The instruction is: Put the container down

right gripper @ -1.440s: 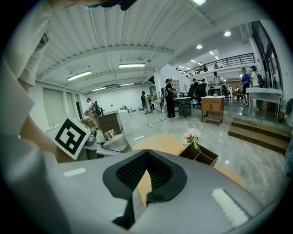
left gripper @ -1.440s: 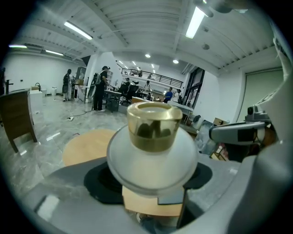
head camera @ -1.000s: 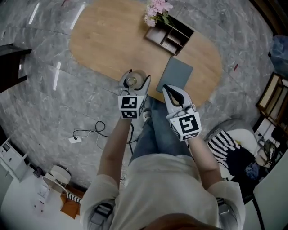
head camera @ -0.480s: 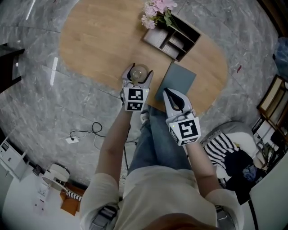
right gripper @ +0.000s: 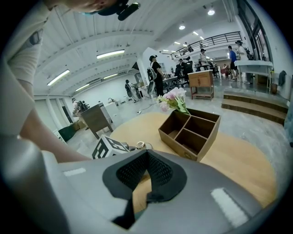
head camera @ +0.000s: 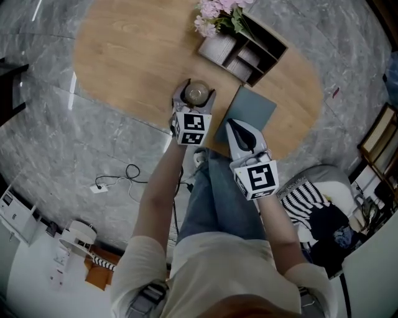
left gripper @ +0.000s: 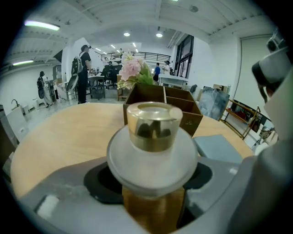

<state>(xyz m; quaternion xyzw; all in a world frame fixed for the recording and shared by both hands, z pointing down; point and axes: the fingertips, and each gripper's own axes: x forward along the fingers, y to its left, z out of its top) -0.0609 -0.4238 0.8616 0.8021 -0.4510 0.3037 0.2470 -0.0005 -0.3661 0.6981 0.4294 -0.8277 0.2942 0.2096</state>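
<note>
Since a second ago both grippers have shifted forward towards the dark wooden compartment box [head camera: 261, 51]. The left gripper [head camera: 196, 93] has moved further and now hangs over the pale oval wooden table [head camera: 134, 53] rather than at its near edge. Its jaws are clamped from both sides on the container [left gripper: 153, 155], a round piece with a frosted white shoulder, an amber body and a shiny gold cap [left gripper: 154, 124]. The container stands upright in that grip, on the person's side of the box and a little to its left, near it but clearly apart. Its base is hidden by the jaws, so whether it touches the tabletop cannot be told.

The right gripper [head camera: 240, 131] has its dark pads [right gripper: 158, 171] pressed together with nothing between them. It sits further from the box than the container does, over the near end of a flat grey-blue rectangular mat [head camera: 254, 107]. The mat lies on the table just beside the box, on the person's side. A bunch of pink flowers [head camera: 214, 17] rests at the box's far left corner.
</note>
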